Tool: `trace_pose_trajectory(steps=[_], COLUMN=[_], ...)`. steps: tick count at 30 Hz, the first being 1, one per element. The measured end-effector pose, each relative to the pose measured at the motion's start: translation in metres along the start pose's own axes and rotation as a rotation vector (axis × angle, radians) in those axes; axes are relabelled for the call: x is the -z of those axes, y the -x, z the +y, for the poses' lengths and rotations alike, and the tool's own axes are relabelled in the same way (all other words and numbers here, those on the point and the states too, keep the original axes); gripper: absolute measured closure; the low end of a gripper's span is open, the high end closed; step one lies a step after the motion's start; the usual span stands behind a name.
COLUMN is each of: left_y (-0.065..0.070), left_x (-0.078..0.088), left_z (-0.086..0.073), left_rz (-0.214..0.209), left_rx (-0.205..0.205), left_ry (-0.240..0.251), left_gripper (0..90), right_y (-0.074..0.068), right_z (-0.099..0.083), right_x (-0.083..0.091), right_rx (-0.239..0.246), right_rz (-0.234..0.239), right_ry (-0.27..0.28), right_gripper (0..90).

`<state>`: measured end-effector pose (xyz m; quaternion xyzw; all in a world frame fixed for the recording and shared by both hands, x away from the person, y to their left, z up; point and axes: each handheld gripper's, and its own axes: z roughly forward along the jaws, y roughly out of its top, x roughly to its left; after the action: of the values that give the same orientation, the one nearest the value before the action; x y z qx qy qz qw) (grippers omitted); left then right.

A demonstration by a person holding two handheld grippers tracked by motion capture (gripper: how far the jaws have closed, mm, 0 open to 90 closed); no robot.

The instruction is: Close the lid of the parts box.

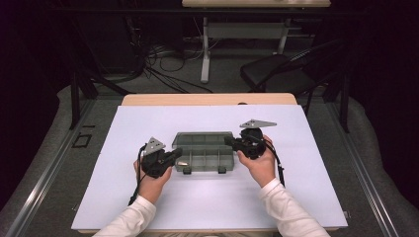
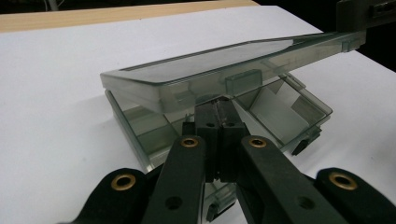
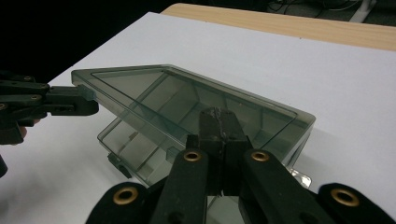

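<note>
Two black grippers, fingers closed, at smoky translucent plastic compartment box (image 1: 205, 152); hinged lid (image 2: 219, 70) half-raised.

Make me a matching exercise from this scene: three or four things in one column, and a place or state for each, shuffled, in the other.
Things
1. Hinged lid of the smoky clear plastic compartment box
2. Base of the box with its dividers
3. Left gripper
4. Right gripper

Places or states
A. At the box's right end, jaws shut
B. Lies flat on the white mat
C. Partly raised, tilted above the base
D. At the box's left end, jaws shut

Pairs: 1-C, 2-B, 3-D, 4-A
</note>
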<state>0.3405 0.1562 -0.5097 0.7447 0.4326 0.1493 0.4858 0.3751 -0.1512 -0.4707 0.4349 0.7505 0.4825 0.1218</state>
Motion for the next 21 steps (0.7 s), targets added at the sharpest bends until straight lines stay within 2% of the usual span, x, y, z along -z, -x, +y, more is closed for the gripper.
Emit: trace_pose_trajectory(steps=[3,9,21], left_y=[-0.001,-0.001,0.000], left_x=[0.001,0.001,0.003], left_z=[-0.002,-0.006,-0.012], left_rz=[-0.004,-0.012,-0.009], left_rx=[0.014,0.015,-0.001], left_ry=[-0.006,-0.020,-0.042], left_gripper=[90.0,90.0,90.0], right_y=[0.002,0.004,0.007], right_z=[-0.004,-0.010,-0.014], right_x=[0.001,0.000,0.000], right_rx=[-0.007,-0.018,-0.024], right_rz=[0.001,-0.001,-0.002], right_ry=[-0.010,-0.026,-0.033], right_gripper=[90.0,90.0,90.0])
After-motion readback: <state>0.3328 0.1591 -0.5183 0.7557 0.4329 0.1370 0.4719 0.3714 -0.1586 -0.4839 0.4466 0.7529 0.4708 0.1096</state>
